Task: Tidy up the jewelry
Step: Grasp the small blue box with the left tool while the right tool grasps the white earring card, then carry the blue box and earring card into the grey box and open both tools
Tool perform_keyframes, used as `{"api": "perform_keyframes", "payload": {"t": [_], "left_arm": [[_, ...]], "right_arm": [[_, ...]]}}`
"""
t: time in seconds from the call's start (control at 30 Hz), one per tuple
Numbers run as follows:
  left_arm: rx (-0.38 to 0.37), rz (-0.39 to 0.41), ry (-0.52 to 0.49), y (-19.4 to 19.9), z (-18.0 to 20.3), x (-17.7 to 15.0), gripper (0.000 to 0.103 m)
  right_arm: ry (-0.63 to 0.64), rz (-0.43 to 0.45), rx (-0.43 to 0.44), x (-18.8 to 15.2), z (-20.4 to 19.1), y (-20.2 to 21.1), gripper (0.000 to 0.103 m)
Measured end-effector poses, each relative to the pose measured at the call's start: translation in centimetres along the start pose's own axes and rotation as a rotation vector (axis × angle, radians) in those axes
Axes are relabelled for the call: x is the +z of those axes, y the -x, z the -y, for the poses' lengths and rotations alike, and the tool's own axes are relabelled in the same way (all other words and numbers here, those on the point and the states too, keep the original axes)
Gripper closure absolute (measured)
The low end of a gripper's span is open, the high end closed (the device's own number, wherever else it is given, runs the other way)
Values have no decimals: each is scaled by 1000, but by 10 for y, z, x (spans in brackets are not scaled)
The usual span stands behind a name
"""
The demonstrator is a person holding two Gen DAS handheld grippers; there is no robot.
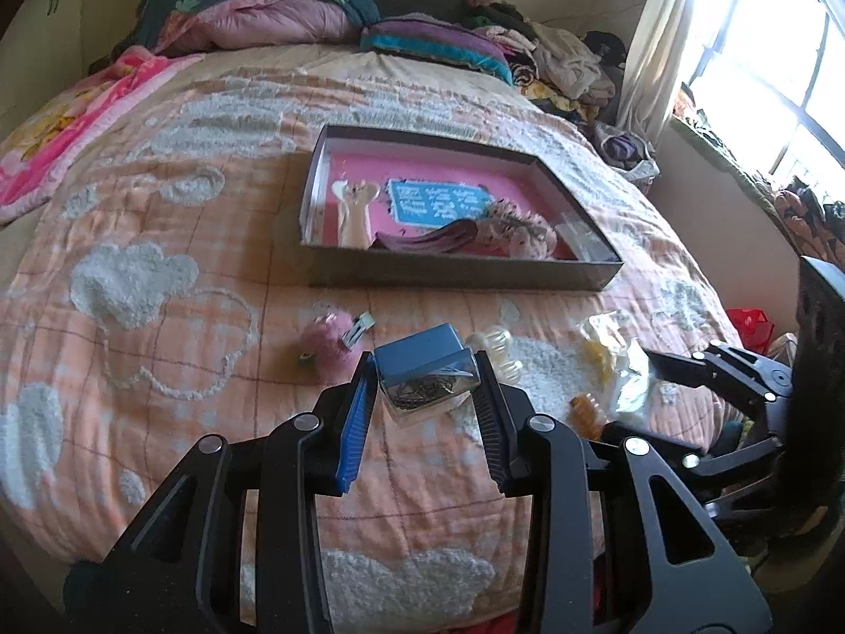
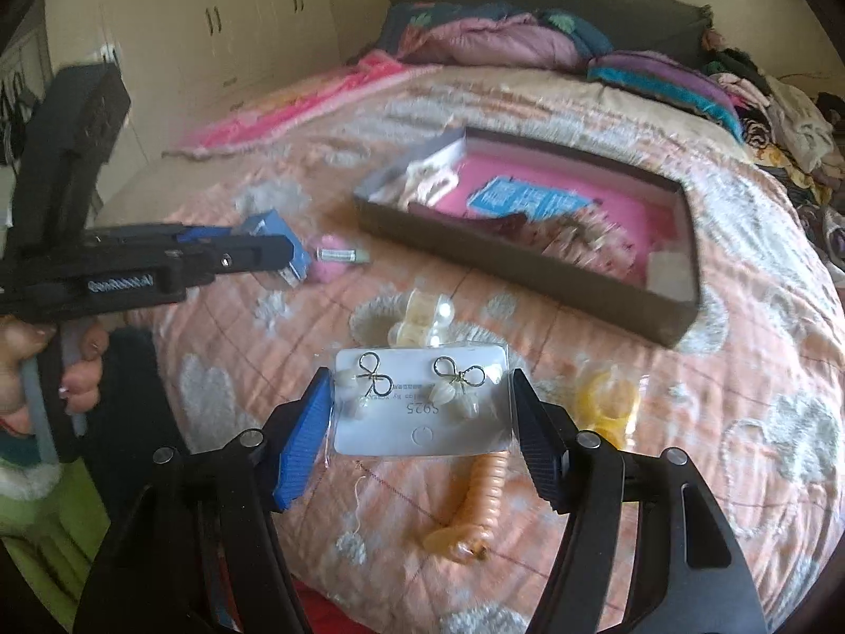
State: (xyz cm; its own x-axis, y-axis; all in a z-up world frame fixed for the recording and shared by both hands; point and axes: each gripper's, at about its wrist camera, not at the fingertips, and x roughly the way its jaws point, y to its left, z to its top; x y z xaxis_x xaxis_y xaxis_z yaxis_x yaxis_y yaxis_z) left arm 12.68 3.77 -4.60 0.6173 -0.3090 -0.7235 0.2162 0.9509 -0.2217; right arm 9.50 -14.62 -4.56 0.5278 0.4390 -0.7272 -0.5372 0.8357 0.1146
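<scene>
A white earring card (image 2: 422, 404) in a clear sleeve, bearing two bow-shaped earrings and the print "S925", is gripped by its two side edges between the fingers of the right gripper (image 2: 421, 407) and is held above the bedspread. Directly beyond the card a cream hair claw (image 2: 422, 317) is seen lying on the quilt, a yellow item in a clear bag (image 2: 607, 401) lies to its right, and an orange spiral hair tie (image 2: 475, 502) lies beneath it.

A small box with a blue lid (image 1: 425, 370) and clear sides, filled with small dark metal pieces, is clamped between the fingers of the left gripper (image 1: 422, 378) and is raised off the bed. A pink fluffy hair accessory (image 1: 327, 346) with a small metal clip beside it is seen on the quilt just left of the box.

Farther up the bed a shallow dark cardboard tray with a pink floor (image 1: 459, 269) is placed; a blue card of hairpins (image 1: 438, 201), a cream clip (image 1: 356, 211) and a pink patterned scrunchie (image 1: 523, 230) are held inside it. All is laid on a peach quilt with white fluffy clouds (image 1: 158, 243). Pillows and folded bedding (image 1: 264, 16) are piled at the headboard, and a bright window (image 1: 766, 63) is seen at the right.
</scene>
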Motion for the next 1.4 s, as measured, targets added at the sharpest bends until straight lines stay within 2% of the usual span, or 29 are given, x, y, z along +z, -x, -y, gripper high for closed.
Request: {"api": "perform_keyframes", "payload": {"t": [0.37, 0.73, 1.07, 1.4], "left_arm": [[-40, 56, -74, 14, 41, 24, 75], [-103, 82, -157, 12, 88, 46, 75], [-136, 101, -189, 5, 111, 65, 75], [-139, 122, -206, 1, 117, 85, 75]], "right_arm": [[-105, 152, -94, 3, 37, 72, 38], [-186, 252, -193, -4, 68, 123, 38], [-209, 307, -230, 0, 82, 142, 38], [-198, 358, -232, 24, 87, 146, 38]]}}
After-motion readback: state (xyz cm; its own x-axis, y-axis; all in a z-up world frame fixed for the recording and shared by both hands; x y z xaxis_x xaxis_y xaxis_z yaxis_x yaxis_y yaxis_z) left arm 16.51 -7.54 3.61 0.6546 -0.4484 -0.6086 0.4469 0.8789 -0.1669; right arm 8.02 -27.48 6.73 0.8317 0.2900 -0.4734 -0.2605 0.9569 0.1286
